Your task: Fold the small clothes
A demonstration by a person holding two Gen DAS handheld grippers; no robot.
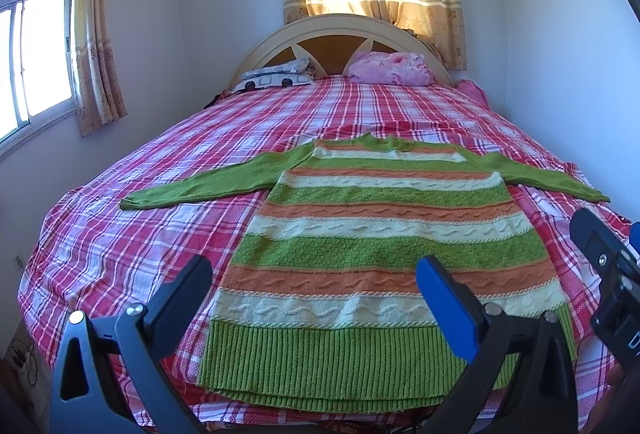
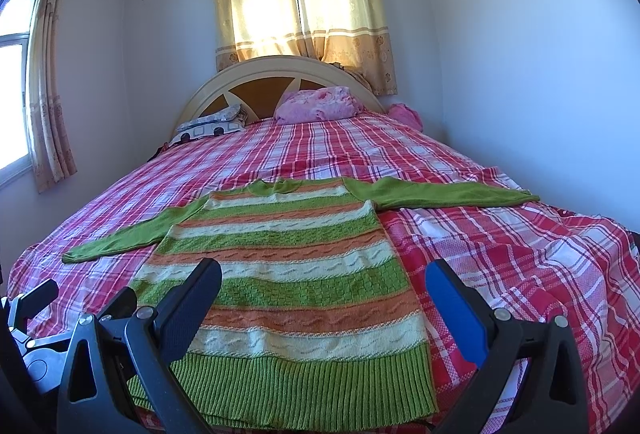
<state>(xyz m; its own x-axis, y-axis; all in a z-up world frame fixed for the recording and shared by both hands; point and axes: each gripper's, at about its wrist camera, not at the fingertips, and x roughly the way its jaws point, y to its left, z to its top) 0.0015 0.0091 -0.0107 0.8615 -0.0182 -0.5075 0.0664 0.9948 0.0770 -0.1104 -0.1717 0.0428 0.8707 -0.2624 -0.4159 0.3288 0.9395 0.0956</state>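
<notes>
A small knitted sweater (image 1: pixel 384 234) with green, orange and cream stripes lies flat on the bed, hem toward me, both green sleeves spread out to the sides. It also shows in the right wrist view (image 2: pixel 288 274). My left gripper (image 1: pixel 314 270) is open and empty, hovering above the sweater's lower part near the hem. My right gripper (image 2: pixel 324 274) is open and empty, above the sweater's lower right side and hem corner. The right gripper also shows at the right edge of the left wrist view (image 1: pixel 608 266).
The bed has a red and white plaid sheet (image 1: pixel 132 242). A pink bundle (image 1: pixel 390 68) and a patterned pillow (image 1: pixel 276 74) lie by the headboard (image 1: pixel 336 30). Walls stand close on both sides. Cables lie on the floor at the lower left (image 1: pixel 20 358).
</notes>
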